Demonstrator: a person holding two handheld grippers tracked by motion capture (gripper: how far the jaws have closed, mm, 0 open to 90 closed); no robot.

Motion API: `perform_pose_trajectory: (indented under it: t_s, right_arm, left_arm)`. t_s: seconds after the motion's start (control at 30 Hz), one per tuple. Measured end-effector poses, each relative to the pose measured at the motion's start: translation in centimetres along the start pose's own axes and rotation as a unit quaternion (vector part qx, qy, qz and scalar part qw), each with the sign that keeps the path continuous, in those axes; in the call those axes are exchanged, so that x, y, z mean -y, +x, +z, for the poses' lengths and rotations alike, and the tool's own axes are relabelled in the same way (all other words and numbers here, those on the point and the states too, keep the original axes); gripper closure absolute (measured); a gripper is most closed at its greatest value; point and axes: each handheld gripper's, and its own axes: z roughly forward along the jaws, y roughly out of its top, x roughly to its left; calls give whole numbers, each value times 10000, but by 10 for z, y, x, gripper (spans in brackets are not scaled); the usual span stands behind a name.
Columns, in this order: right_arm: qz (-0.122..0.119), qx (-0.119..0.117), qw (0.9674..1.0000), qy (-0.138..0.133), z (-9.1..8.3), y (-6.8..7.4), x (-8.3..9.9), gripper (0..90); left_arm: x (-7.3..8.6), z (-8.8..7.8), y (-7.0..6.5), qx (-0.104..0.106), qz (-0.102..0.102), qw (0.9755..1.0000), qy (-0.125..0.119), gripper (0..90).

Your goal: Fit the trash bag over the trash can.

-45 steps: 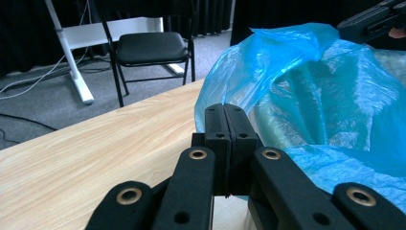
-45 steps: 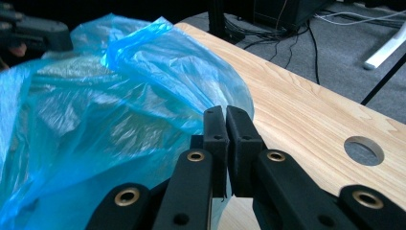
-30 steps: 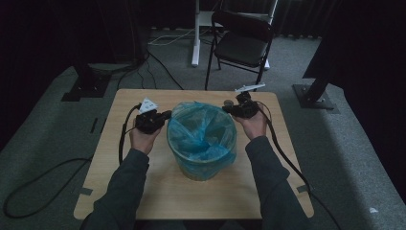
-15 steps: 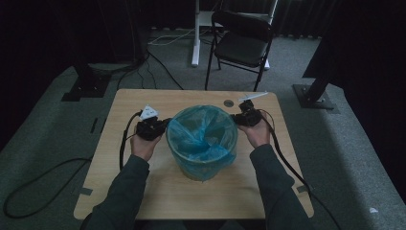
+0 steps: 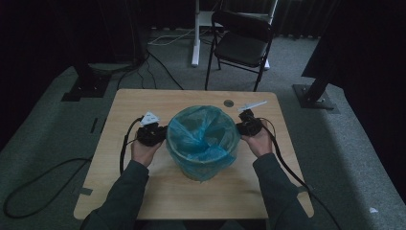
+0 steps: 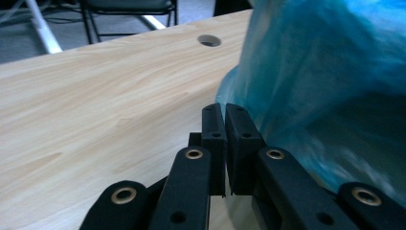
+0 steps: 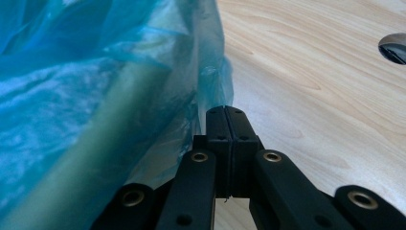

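High view: a bin (image 5: 203, 158) lined with a blue bag (image 5: 201, 134) stands mid-table (image 5: 143, 98), between two hands. The left gripper (image 5: 160, 135) sits against the bag's left side, the right gripper (image 5: 241, 127) against its right. In the left gripper view, the jaws have just been opening and show a thin gap with nothing seen in it, beside the bag (image 6: 325, 81). In the right gripper view, the jaws are pressed together next to the bag's edge (image 7: 210, 72); whether they pinch film I cannot tell.

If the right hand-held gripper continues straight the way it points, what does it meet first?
Probably the blue bag hanging over the bin's rim, just ahead of the right hand-held gripper; depth is unclear.
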Motion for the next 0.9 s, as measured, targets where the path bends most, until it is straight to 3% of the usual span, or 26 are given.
perform_pose_trajectory:
  t_s: [0.4,0.5,0.73,0.9]
  right_arm:
    - [-198,-120,9997,103,-6,10,9,897]
    - [-310,-110,9993,159,-8,13,11,871]
    - [-582,397,9975,112,-22,17,12,744]
    - [-601,431,9971,-154,-38,19,15,674]
  left_arm:
    - [5,-4,-7,287,-38,9996,-38,863]
    - [7,-8,-7,331,55,9994,-20,842]
    - [3,-24,2,8,71,9999,-155,743]
    - [-1,-37,5,-58,113,9995,-288,702]
